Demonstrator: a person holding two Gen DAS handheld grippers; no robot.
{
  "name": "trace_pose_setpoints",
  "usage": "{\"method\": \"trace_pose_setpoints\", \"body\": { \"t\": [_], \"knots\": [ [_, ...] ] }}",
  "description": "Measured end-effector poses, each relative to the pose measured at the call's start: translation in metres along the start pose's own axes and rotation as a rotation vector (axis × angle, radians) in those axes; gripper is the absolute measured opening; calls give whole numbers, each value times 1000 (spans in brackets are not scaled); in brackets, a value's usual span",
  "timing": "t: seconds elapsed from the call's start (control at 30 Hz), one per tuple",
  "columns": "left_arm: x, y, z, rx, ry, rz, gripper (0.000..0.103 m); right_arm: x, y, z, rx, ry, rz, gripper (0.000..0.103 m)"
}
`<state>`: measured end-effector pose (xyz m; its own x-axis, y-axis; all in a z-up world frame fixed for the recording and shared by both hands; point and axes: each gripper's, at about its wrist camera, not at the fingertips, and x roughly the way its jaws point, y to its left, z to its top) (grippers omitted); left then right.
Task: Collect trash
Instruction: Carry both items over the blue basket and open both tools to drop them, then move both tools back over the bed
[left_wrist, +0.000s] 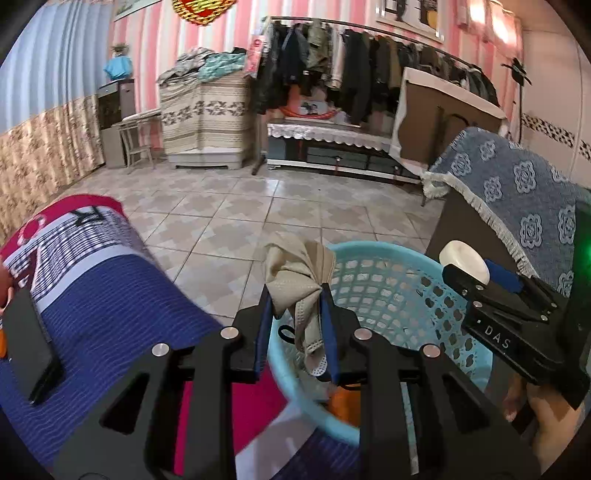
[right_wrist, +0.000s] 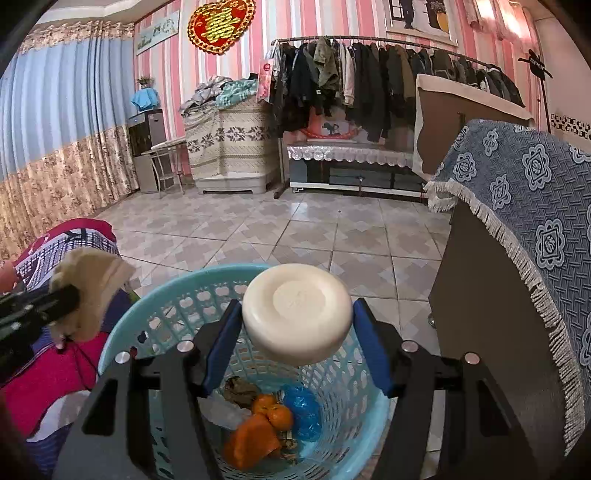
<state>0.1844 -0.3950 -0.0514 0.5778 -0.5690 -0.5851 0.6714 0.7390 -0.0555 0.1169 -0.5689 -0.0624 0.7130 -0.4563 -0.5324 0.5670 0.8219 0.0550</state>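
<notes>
1. Trash basket (right_wrist: 155, 325), light blue plastic, stands on the tiled floor (right_wrist: 295, 236) below both grippers, holding orange peel (right_wrist: 255, 439), mandarins (right_wrist: 273, 410) and a blue bag (right_wrist: 303, 410).
2. Left gripper (left_wrist: 295, 295) pinches a crumpled beige face mask (left_wrist: 299, 273) over the basket's near rim.
3. Right gripper (right_wrist: 297, 317) clamps a round white lid-like disc (right_wrist: 297, 314) above the basket.
4. Beyond, a clothes rack (right_wrist: 369, 74) lines the striped wall.

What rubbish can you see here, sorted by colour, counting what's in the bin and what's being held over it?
Orange: 3, two tangerines and a wrapper, in the basket
Blue: 1, bag
Clear: 1, plastic
Brown: 1, scrap
Cream: 1, round lid, in right gripper
Beige: 1, mask, in left gripper
Total: 8
</notes>
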Motion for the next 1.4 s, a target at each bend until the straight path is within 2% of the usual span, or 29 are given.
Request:
{"method": "trace_pose_setpoints", "body": {
  "t": [0.07, 0.17, 0.2, 0.23, 0.33, 0.37, 0.4, 0.6, 0.8, 1.0, 1.03, 1.07, 1.1, 1.2, 1.27, 1.4],
  "knots": [
    [10, -9, -1, 36, 5, 11, 25, 1, -4, 0, 14, 2, -7, 61],
    [20, -16, -2, 59, 11, 16, 36, 1, -11, 1, 37, 1, -12, 61],
    [23, -18, -2, 66, 6, 23, 41, 2, -13, 1, 42, 2, -15, 61],
    [25, -19, -1, 71, 5, 28, 50, 2, -14, 1, 44, 4, -17, 61],
    [28, -17, 1, 73, -2, 38, 67, 4, -17, 1, 47, 10, -20, 61],
    [27, -15, 1, 71, -5, 50, 70, 5, -16, 0, 44, 12, -22, 61],
    [27, -11, 1, 65, -9, 71, 77, 5, -16, 0, 43, 12, -24, 61],
    [11, 16, 3, 39, -43, 178, 96, 5, -9, 0, 29, 14, -21, 61],
    [-8, 42, 5, 18, -66, 257, 97, 9, 8, -3, 4, 24, -12, 61],
    [-18, 62, -3, -16, -62, 294, 97, 12, 25, -6, -26, 34, 0, 61],
    [-19, 65, -5, -22, -57, 298, 97, 12, 25, -5, -26, 32, 1, 65],
    [-19, 67, -6, -27, -52, 302, 97, 10, 25, -5, -23, 22, 5, 75],
    [-19, 70, -7, -35, -47, 305, 97, 8, 25, -5, -21, 9, 6, 78],
    [-22, 75, -10, -51, -43, 310, 97, 4, 26, -3, -21, -6, 5, 79],
    [-23, 78, -10, -56, -42, 317, 97, 6, 27, -4, -20, 3, 5, 87],
    [-26, 82, -12, -60, -42, 324, 97, 5, 29, -6, -30, 0, 3, 88]
  ]
}}
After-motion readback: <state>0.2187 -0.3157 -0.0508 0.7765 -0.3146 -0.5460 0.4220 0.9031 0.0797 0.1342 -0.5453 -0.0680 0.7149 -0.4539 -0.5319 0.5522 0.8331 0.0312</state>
